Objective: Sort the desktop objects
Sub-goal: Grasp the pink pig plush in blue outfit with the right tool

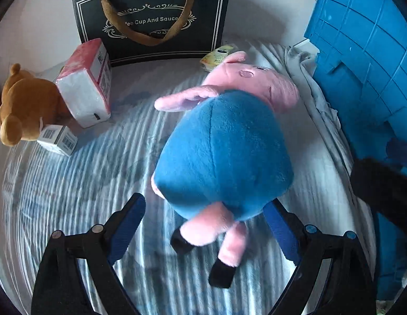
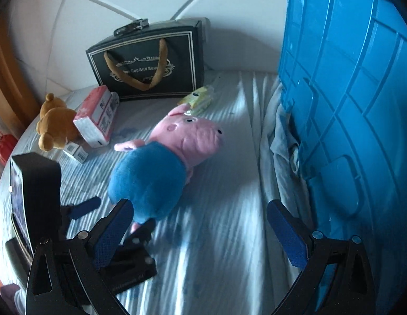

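Striped grey-blue bedding (image 2: pixel 224 210) covers the surface, with a white panelled wall behind it. One large blue plastic crate (image 2: pixel 355 110) stands at three o'clock, crumpled grey cloth (image 2: pixel 278 131) bunched at its foot. One black gift bag (image 1: pixel 153 21) with brown handles stands at twelve o'clock; its gold print reads "Cup And Sauce", the first word partly hidden by a handle. One plush pig (image 1: pixel 224 152) in a blue shirt lies at the centre, head toward one o'clock, feet toward six. One brown teddy bear (image 1: pixel 25 105) lies at nine o'clock, touching one red-and-white tissue pack (image 1: pixel 85 89) whose print is too small to read. One small white barcoded box (image 1: pixel 57 139) sits just below the bear. One yellowish packet (image 1: pixel 216 56) lies beside the pig's ear, text unreadable.

Fingers of the left gripper (image 1: pixel 206 225) are spread wide on either side of the pig's legs, not pinching them. Fingers of the right gripper (image 2: pixel 200 233) are also spread, holding nothing, near five o'clock of the pig.
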Demonstrator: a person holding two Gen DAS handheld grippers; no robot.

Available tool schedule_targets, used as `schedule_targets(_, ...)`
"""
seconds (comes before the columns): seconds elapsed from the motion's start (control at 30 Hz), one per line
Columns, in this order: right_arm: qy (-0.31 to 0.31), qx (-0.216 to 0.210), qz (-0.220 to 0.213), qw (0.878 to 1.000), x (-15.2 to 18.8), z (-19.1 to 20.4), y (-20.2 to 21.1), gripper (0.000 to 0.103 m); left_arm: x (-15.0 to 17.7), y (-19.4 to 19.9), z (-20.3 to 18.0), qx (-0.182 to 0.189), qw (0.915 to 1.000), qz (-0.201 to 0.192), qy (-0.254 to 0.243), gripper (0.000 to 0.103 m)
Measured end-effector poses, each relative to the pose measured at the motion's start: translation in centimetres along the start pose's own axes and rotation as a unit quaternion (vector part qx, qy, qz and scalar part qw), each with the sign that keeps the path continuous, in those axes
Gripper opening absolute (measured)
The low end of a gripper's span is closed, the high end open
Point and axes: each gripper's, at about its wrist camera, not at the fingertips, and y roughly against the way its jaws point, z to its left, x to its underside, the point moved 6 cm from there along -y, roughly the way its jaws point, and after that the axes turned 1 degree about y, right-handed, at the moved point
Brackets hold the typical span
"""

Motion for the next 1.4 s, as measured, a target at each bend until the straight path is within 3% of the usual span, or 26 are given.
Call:
schedule_targets(0.1, -0.011, 0.002, 0.013, 1.0, 0.2, -0.7, -1.5, 0.103, -1.0, 0.4, 2.3, -0.019, 0.9994, -0.025, -0.015, 0.103)
schedule_targets(0.23, -0.02, -0.005, 0.021, 1.0, 0.2, -0.9, -2.8, 0.103, -2.5, 2.1, 6.2, -0.061, 0.9958, -0.058, -0.037, 0.103)
schedule_targets(0.33, -0.023, -0.014, 0.018, 0.999, -0.1, -0.5, -3.2, 0.103, -4.3, 3.3, 9.5, -0.129, 0.9884, -0.076, -0.023, 0.103)
schedule_targets(0.37, -0.026, -0.02, 0.013, 0.999, -0.2, -0.4, -3.2, 0.103, -4.8, 3.1, 10.9, -0.165, 0.9835, -0.072, -0.019, 0.103)
schedule_targets(0.4, -0.028, -0.027, 0.008, 0.999, -0.4, -0.3, -3.1, 0.103, -5.1, 3.2, 12.0, -0.175, 0.9824, -0.065, -0.008, 0.103)
schedule_targets(0.57, -0.025, -0.038, 0.008, 0.999, -0.6, -0.5, -3.3, 0.103, -5.3, 5.4, 11.3, -0.089, 0.9909, -0.08, 0.062, 0.103)
schedule_targets(0.73, -0.029, -0.03, -0.004, 0.999, -1.1, -0.9, -2.9, 0.103, -4.9, 2.2, 7.6, -0.044, 0.994, -0.051, 0.087, 0.103)
schedule_targets(0.87, -0.022, -0.027, -0.025, 0.999, -2.4, -0.8, -2.8, 0.103, -5.3, -1.1, 6.3, -0.078, 0.9932, -0.049, 0.071, 0.103)
schedule_targets(0.97, -0.029, -0.027, -0.023, 0.999, -3.6, -0.9, -3.7, 0.103, -5.5, -2.7, 7.9, -0.117, 0.991, -0.046, 0.047, 0.097)
schedule_targets(1.03, -0.027, -0.035, -0.022, 0.999, -4.4, -0.7, -4.5, 0.103, -5.6, -2.5, 10.3, -0.105, 0.9921, -0.05, 0.046, 0.097)
schedule_targets(1.17, -0.009, -0.079, -0.01, 0.997, -5.5, 1.2, -6.5, 0.103, -5.7, -1.9, 14.6, -0.121, 0.9912, -0.044, 0.033, 0.102)
schedule_targets(1.23, -0.006, -0.112, 0.0, 0.994, -6.2, 2.8, -7.8, 0.103, -6.0, -1.8, 15.1, -0.094, 0.9943, -0.039, 0.031, 0.101)
schedule_targets(1.3, -0.006, -0.128, 0.013, 0.992, -7.1, 4.1, -9.1, 0.103, -6.3, -1.6, 14.8, -0.091, 0.9946, -0.042, 0.025, 0.101)
schedule_targets(1.4, 0.019, -0.127, -0.013, 0.992, -9.0, 5.7, -10.2, 0.103, -6.6, -1.6, 14.1, -0.091, 0.9941, -0.047, 0.035, 0.101)
